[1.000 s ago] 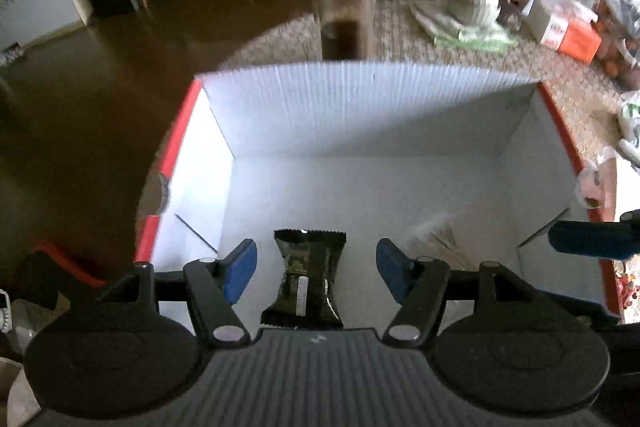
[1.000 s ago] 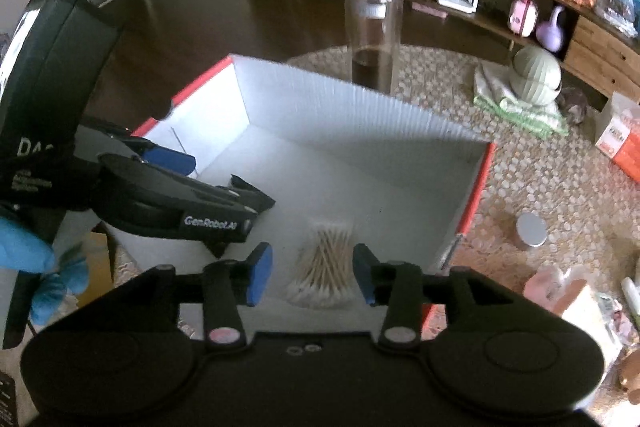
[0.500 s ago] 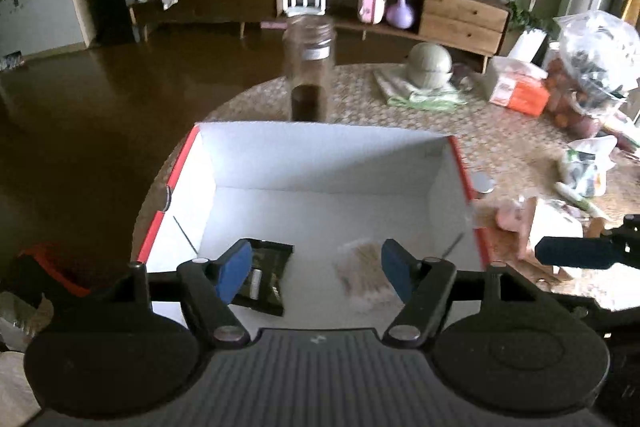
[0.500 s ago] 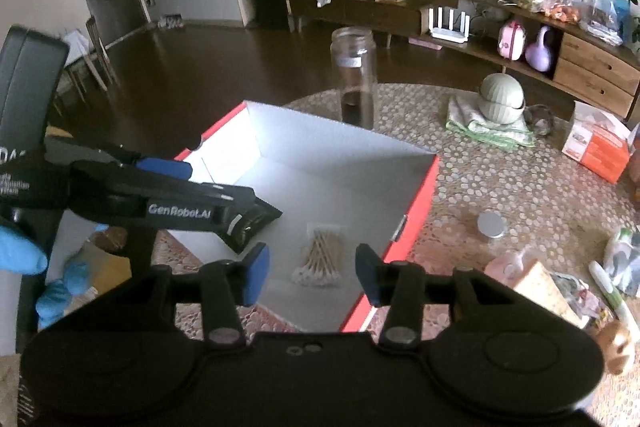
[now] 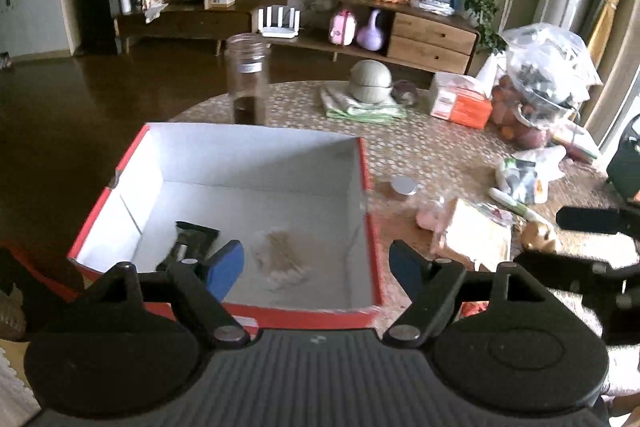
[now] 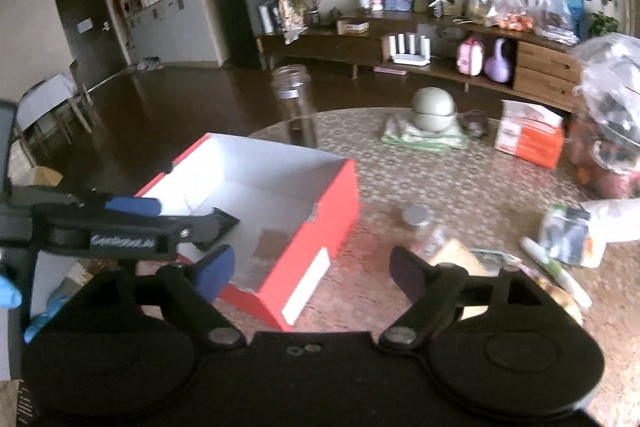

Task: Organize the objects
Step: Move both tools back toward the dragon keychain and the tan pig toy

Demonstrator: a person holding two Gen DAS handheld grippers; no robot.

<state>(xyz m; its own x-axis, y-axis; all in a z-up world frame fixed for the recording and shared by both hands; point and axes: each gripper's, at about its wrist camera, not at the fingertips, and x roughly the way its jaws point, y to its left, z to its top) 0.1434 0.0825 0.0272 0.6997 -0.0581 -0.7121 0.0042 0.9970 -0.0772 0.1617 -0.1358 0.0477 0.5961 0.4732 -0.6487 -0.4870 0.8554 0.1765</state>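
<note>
A red box with a white inside [image 5: 248,151] [image 6: 320,195] stands on the round table. On its floor lie a black snack packet [image 5: 192,243] and a clear bag of cotton swabs [image 5: 284,259] [image 6: 272,243]. My left gripper [image 5: 316,263] hangs above the box's near edge, its jaws opening with nothing between them. My right gripper [image 6: 312,271] is over the box's right front corner, jaws also opening and empty. The left gripper [image 6: 132,223] shows in the right wrist view, at the left over the box.
A tall glass jar [image 5: 246,79] stands behind the box. Right of the box lie a metal lid [image 5: 404,185], a pink packet [image 5: 430,217], a flat tan packet [image 5: 478,239], a white tube [image 6: 556,271], an orange carton [image 5: 460,103] and plastic bags [image 5: 540,83].
Both grippers have pulled back and up from inside the box and opened wider. The snack packet and the bag of cotton swabs stay on the box floor.
</note>
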